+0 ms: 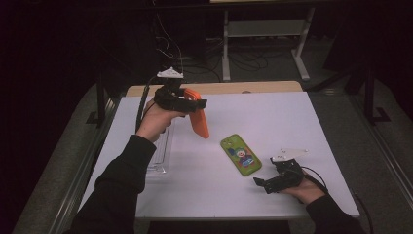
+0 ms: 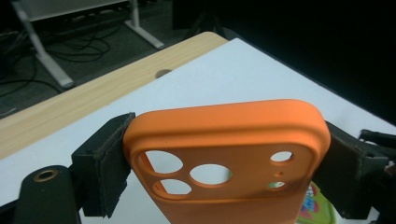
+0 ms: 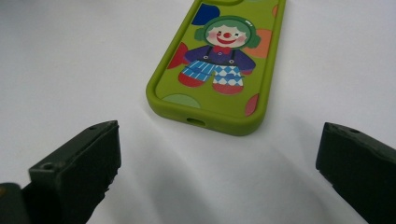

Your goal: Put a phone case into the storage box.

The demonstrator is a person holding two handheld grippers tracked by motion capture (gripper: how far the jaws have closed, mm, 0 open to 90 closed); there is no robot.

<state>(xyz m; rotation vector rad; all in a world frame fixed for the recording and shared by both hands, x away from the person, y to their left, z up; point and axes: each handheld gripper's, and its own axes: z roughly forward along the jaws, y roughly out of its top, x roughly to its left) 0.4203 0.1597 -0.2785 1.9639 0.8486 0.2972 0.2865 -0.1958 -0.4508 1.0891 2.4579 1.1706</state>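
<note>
We've got the orange case clamped by its sides in the left gripper, lifted at 11 o'clock above the table; the green case lies flat at 5 o'clock, the right gripper gaping just short of it, pickup pending.

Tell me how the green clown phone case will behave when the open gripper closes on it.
The green clown case lies flat on the white table, so it probably won't roll or tip. It looks like a thin hollow shell, likely light and somewhat flexible. Its glossy rim may slip, and the right gripper, open just short of it, would likely nudge it first.
</note>
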